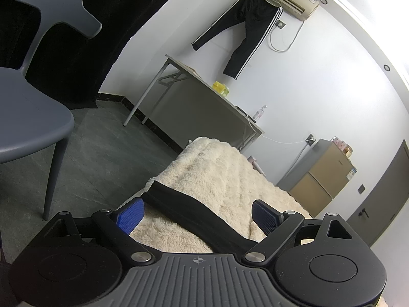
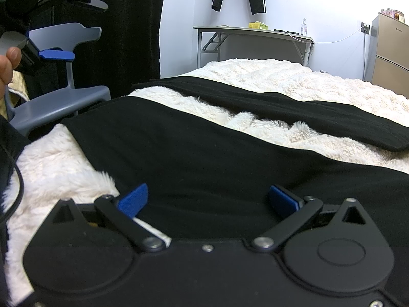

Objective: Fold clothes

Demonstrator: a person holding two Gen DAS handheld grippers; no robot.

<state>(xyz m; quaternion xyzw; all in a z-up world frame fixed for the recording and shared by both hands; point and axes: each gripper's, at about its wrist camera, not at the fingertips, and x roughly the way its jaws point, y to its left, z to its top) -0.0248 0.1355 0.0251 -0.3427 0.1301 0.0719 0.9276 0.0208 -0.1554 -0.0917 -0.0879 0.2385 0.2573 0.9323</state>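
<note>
Black-framed left gripper [image 1: 198,217] angled slightly downward at lower centre of its view; right gripper [image 2: 208,202] tilted lower, at the bottom of its own. A hand [image 2: 7,61] at the left edge there. Cream fleece blanket [image 1: 219,168] underneath, grey chair [image 1: 33,117] at left, folding table [image 1: 194,94] against the white wall, striped trousers [image 1: 245,28] hung upper centre. Both sets of blue pads spread wide, empty. Black garment [image 2: 204,148] flat across the blanket, passing below both claws.
</note>
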